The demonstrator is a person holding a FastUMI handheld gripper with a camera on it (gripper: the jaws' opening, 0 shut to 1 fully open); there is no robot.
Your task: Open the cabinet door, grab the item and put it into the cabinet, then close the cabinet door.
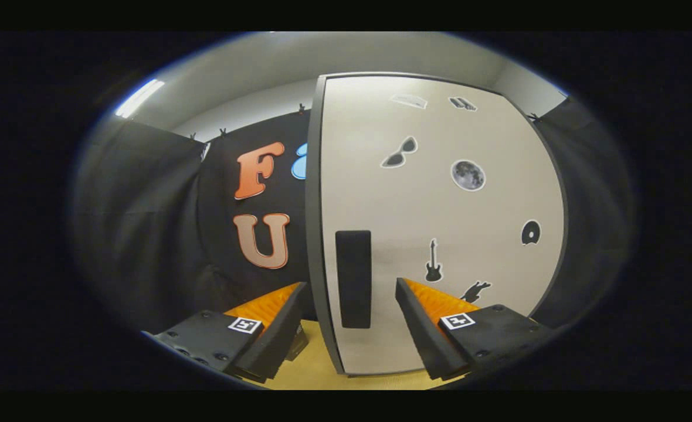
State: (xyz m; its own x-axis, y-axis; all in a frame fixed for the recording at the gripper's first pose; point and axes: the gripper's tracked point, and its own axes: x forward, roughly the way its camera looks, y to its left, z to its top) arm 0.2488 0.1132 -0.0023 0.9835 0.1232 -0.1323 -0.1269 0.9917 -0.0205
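Note:
A tall cabinet stands just ahead of me, its pale door [440, 223] shut and flush with the dark frame. Several small stickers dot the door. A dark upright handle [353, 278] is fixed near the door's left edge. My gripper [352, 293] is open, and the handle lies between the two fingers, a little beyond their tips. Neither finger touches the handle. The item to be stowed cannot be made out.
The cabinet rests on a yellowish tabletop [322, 369] seen below the fingers. A small dark object [297, 346] sits on the table by the left finger. Black cloth wall [146, 234] hangs left of and behind the cabinet.

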